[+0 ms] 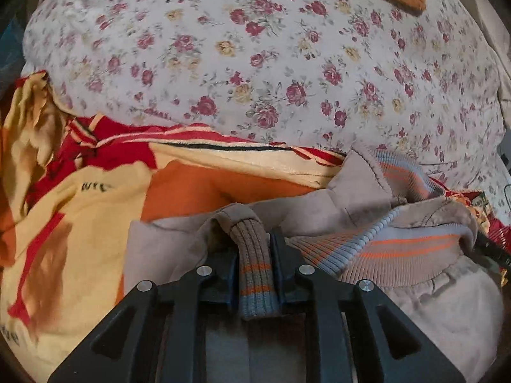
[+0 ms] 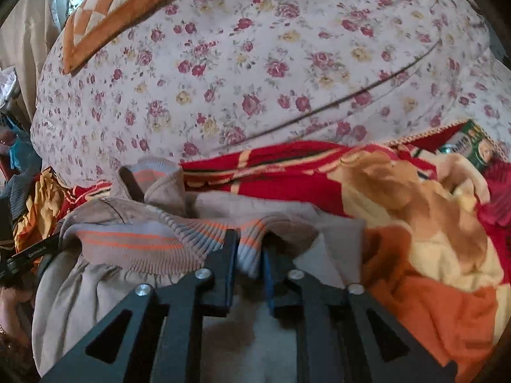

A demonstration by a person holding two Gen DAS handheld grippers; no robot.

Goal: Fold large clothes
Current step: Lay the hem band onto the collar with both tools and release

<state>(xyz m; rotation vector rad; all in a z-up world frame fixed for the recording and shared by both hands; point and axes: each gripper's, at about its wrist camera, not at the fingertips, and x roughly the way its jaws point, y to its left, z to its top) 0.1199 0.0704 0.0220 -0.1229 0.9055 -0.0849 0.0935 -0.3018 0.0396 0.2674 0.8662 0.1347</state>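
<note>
Beige jacket (image 1: pixel 198 233) on the blanket (image 1: pixel 95 198), ribbed hem crosswise.
Left gripper (image 1: pixel 254 274) and right gripper (image 2: pixel 250 255) each pinch the striped hem (image 1: pixel 399 245).

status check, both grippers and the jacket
Left gripper and right gripper both pinching jacket's ribbed hem. Jacket bunched on red-yellow blanket. Nothing blocking.

Your left gripper (image 1: pixel 254 255) and right gripper (image 2: pixel 250 252) have black slotted linkage arms, silver pivot screws and blue-edged fingers.
</note>
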